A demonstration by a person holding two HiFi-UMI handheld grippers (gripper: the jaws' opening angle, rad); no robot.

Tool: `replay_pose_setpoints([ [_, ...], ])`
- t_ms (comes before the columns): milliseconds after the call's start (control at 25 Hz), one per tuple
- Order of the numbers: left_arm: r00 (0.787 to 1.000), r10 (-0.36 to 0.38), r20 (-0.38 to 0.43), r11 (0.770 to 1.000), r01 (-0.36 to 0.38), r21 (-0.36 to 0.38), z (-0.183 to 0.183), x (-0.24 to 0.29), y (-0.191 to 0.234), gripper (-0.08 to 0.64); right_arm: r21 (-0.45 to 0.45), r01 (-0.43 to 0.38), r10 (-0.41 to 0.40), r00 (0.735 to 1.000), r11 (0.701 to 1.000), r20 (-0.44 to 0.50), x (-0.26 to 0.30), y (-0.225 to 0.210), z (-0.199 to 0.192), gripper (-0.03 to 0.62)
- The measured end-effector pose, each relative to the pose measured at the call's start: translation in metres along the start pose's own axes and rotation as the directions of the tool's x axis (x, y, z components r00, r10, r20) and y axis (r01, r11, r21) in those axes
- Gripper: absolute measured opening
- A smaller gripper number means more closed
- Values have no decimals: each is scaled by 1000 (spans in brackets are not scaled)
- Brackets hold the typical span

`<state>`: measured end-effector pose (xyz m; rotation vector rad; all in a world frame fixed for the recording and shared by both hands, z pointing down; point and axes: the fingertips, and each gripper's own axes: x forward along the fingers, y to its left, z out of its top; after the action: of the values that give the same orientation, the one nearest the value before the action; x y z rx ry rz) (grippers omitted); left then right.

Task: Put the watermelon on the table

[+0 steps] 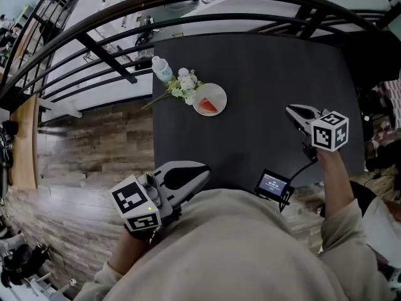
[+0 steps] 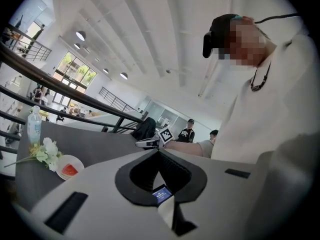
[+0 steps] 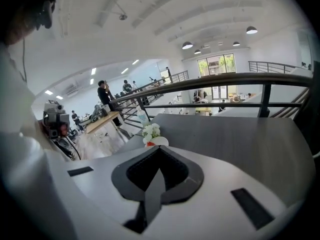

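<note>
**Watermelon already lies on the bench; both grippers empty**

In the head view the watermelon is a red slice on a small white plate, which stands on the dark bench at about 10 o'clock from the bench's middle. A spray of white flowers lies just beside the plate at its 10 o'clock, and a clear bottle stands beyond them near the bench's left edge.

The left gripper hangs at the bench's near-left corner, at 7 o'clock from the middle and well apart from the plate. Its fingers are closed tip to tip with nothing between them. The right gripper hovers over the bench's right part at about 3 o'clock, also well apart from the plate. Its fingers meet in the same way and hold nothing. A small lit screen hangs by the person's chest at 6 o'clock.

As I read it, the placing step is finished, since the slice rests on its plate on the bench and neither gripper touches it. Nothing more seems called for than keeping both grippers away from the plate and the flowers. If the slice did need shifting, the nearer gripper would have to open its fingers and come in toward 10 o'clock, low and level, without brushing the flowers.
</note>
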<state>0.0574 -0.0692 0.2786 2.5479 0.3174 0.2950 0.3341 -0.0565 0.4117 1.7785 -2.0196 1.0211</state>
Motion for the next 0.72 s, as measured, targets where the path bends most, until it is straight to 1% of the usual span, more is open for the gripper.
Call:
replay_pose_setpoints([
  [240, 998, -61, -15, 998, 62, 28, 11, 17, -2, 3, -14, -91, 91, 994, 996, 63, -20, 47, 13, 15],
  [360, 996, -92, -9, 995, 92, 38, 21, 23, -3, 3, -11, -141, 141, 981, 990, 136, -40, 76, 26, 15],
  [440, 994, -109, -3, 993, 109, 45, 28, 25, -4, 3, 3, -184, 179, 960, 983, 216, -56, 96, 39, 14],
  [520, 992, -123, 5, 991, 123, 53, 34, 27, -5, 3, 27, -224, 206, 934, 974, 292, -72, 116, 50, 14],
  [720, 987, -158, 38, 984, 154, 88, 45, 30, -13, 3, 77, -286, 225, 870, 955, 439, -111, 151, 65, 14],
])
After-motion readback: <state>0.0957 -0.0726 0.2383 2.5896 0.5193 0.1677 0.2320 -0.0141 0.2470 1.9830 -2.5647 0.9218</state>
